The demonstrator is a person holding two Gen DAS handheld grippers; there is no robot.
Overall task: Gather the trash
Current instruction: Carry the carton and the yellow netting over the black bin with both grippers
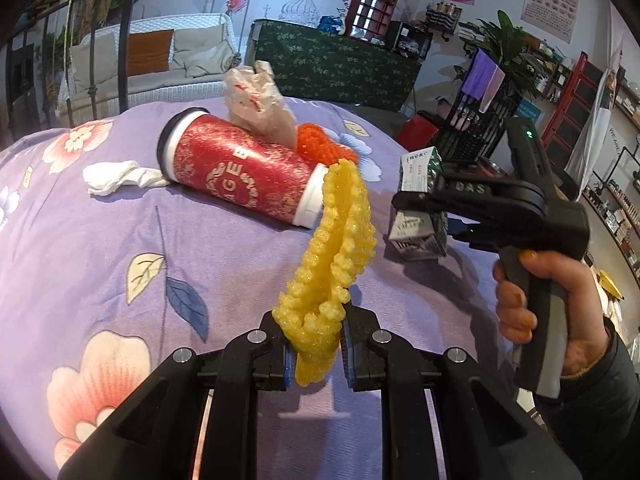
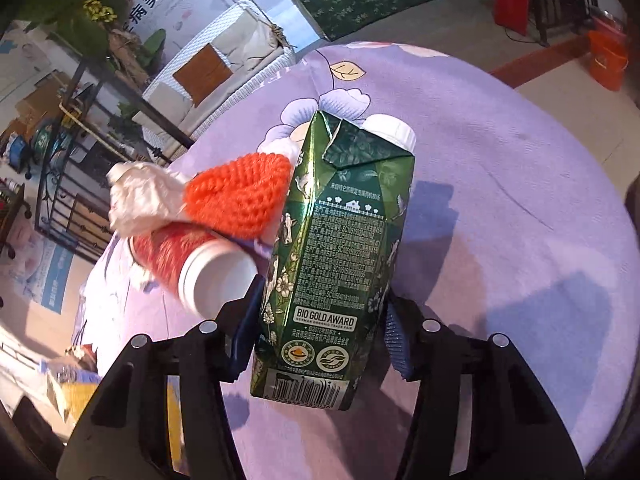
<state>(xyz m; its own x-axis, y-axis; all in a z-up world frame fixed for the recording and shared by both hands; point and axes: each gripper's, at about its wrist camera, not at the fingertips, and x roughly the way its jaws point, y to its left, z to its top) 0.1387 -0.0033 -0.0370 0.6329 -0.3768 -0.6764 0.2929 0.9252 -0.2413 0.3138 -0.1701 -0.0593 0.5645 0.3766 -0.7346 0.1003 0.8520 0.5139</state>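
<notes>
Holding trash: our left hand-held gripper pinches the net, our right hand-held gripper squeezes the carton; next we need a bin.

Motion-blurred red cup

A knobbly, glistening yellow foam net is seen against matt purple cloth. The green carton is shown glossy and foil-like, the red cup as matt printed paper, the tissue as crumpled and soft.
</notes>
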